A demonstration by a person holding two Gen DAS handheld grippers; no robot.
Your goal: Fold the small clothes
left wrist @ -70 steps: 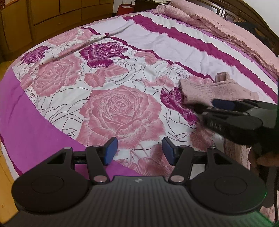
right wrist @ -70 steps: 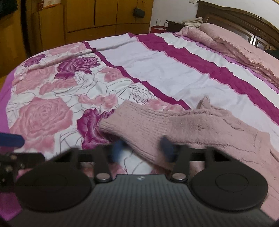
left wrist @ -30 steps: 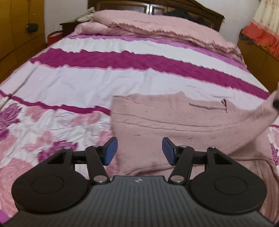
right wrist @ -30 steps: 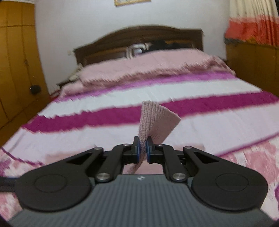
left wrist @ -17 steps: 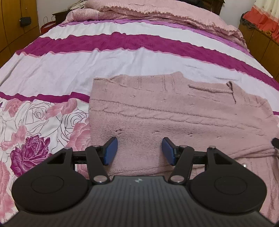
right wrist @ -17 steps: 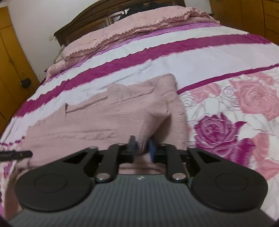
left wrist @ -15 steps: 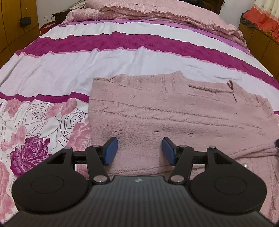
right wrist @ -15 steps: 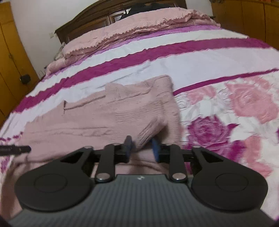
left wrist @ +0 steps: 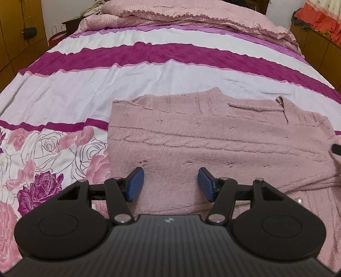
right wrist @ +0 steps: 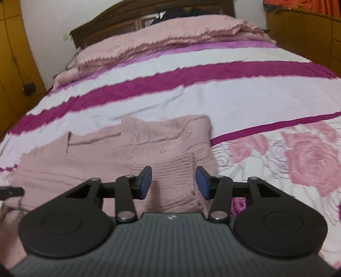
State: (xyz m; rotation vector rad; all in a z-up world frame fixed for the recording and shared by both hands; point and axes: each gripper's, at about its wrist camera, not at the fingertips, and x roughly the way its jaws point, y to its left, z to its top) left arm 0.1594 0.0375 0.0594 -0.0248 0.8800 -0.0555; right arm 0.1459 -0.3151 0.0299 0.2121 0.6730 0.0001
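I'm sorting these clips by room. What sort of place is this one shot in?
A bedroom, most likely in a home. A bed with a rose-and-stripe bedspread fills the view, with a dark wooden headboard and a folded pink blanket at its head. A pink knit sweater lies spread on it.

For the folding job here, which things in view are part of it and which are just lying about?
Part of the job:
- pink knitted sweater, flat on the bedspread
- left gripper, open
- right gripper, jaws opening, sleeve cuff lying free between them

Lying about:
- pink blanket
- headboard
- wardrobe
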